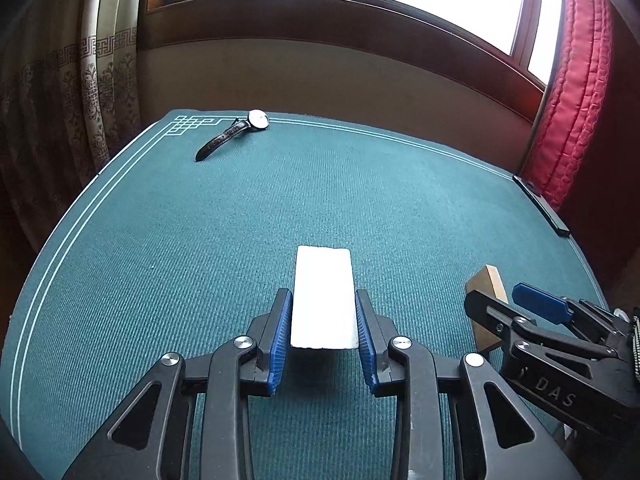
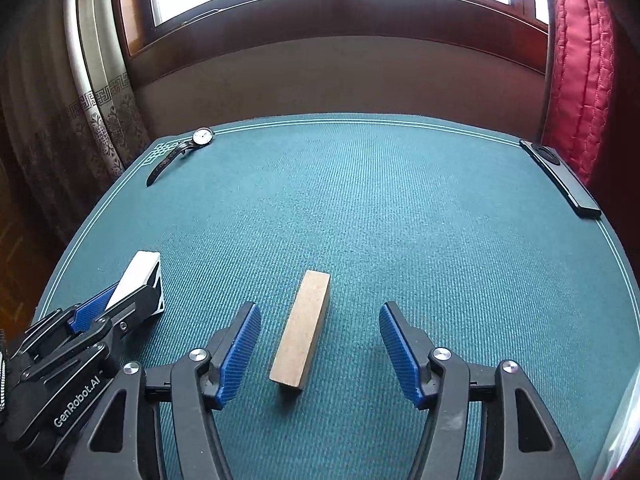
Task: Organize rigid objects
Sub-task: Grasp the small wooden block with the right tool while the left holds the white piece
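A white rectangular block (image 1: 323, 272) sits between the blue pads of my left gripper (image 1: 323, 294), which is shut on its long sides. In the right wrist view the same block (image 2: 138, 270) pokes out of the left gripper (image 2: 132, 292) at the far left. A tan wooden block (image 2: 302, 328) lies flat on the green mat, lengthwise between the fingers of my right gripper (image 2: 320, 310). The right jaws stand open, with a gap on each side of the wood. The left wrist view shows the wooden block (image 1: 486, 280) partly hidden behind the right gripper (image 1: 508, 300).
A wristwatch (image 1: 256, 120) (image 2: 202, 136) with a dark strap lies at the mat's far left corner. A black remote (image 2: 560, 176) (image 1: 542, 206) lies along the right edge. The green mat (image 2: 400, 220) ends at a wall below a window. A curtain hangs left, a red quilted cushion (image 2: 576, 80) right.
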Motion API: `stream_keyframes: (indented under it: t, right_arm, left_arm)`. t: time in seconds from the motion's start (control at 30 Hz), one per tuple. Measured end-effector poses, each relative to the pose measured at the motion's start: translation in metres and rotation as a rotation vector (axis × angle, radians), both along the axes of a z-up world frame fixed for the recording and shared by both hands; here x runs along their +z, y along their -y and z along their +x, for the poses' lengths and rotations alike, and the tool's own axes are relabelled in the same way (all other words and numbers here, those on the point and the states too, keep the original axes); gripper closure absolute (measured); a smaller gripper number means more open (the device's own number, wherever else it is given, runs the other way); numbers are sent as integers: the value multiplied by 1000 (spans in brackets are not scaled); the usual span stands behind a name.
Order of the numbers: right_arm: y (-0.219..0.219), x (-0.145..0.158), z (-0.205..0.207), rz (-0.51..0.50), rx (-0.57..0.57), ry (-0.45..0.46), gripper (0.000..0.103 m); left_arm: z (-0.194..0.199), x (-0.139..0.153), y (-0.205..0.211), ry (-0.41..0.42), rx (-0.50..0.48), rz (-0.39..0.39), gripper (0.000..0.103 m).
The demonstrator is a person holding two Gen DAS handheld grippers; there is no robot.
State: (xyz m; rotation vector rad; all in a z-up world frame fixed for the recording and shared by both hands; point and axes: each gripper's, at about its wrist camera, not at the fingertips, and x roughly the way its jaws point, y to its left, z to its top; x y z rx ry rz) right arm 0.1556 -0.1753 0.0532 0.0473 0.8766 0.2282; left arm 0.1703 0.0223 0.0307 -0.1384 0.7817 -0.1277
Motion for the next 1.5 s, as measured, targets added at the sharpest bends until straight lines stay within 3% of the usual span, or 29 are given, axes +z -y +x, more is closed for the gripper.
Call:
stream_keyframes:
  t: [0.13, 0.33, 0.5, 1.0, 1.1, 1.23, 1.5]
  right_arm:
    - [0, -6, 5, -10, -6, -12, 53]
    - [7, -5, -1, -29, -12, -6, 73]
    - [17, -5, -13, -21, -17, -21, 80]
    - [44, 11, -83, -5, -29, 1, 82]
    - [46, 12, -82, 5, -28, -7, 81]
    - [50, 14, -75, 53, -49, -17, 63]
    - [40, 2, -63, 35, -53, -36, 63]
  left_arm:
    - [6, -6, -6, -39, -3, -50, 70]
    - [6, -6, -7, -36, -5, -57, 70]
    - [4, -4, -7, -25, -5, -55, 71]
    - [-19, 15, 21, 50, -45, 8, 71]
    - [-21, 16, 22, 49, -46, 4, 71]
    - [-21, 15, 21, 46, -42, 2, 71]
    - [-17, 7, 19, 20, -34, -4, 71]
